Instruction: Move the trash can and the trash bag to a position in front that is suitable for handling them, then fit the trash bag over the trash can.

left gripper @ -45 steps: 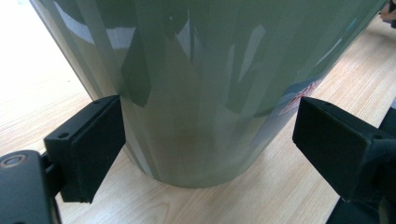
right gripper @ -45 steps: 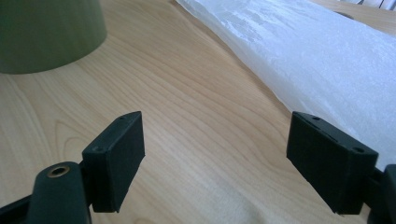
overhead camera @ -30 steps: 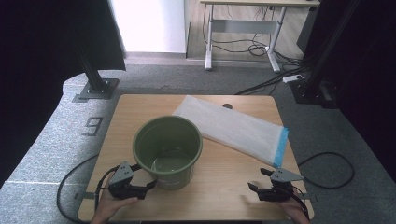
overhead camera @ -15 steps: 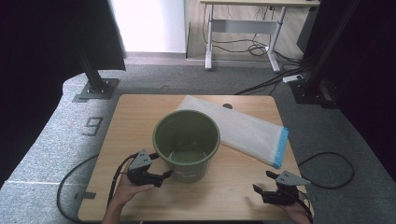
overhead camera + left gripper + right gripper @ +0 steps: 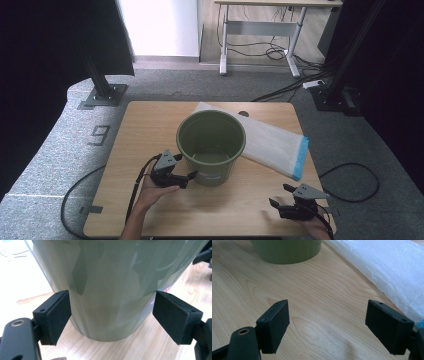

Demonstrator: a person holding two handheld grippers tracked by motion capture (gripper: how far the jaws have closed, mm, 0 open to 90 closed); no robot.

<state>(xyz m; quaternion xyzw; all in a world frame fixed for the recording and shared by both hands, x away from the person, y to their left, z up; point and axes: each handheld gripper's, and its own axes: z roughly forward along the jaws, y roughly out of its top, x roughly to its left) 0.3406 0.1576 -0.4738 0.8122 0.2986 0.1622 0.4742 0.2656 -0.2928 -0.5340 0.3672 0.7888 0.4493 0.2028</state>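
Observation:
A green plastic bucket (image 5: 211, 145) stands upright in the middle of the wooden table (image 5: 145, 130). My left gripper (image 5: 187, 177) is at its near left side, low against the wall. In the left gripper view the bucket (image 5: 112, 277) sits between the wide-apart jaws of that gripper (image 5: 111, 315), and both pads (image 5: 58, 315) touch or nearly touch its base. My right gripper (image 5: 279, 195) rests open near the table's front right corner, over bare wood. In the right gripper view nothing lies between the fingers of that gripper (image 5: 327, 322); the bucket's base (image 5: 287, 251) is farther off.
A flat white plastic bag (image 5: 270, 142) with a blue edge lies behind and right of the bucket, reaching the table's right edge; it also appears as the bag (image 5: 387, 270) in the right gripper view. Cables trail off the table's front on both sides.
The bucket has slid to the right and away across the table, with my left gripper moving along at its base. The right gripper has hardly moved.

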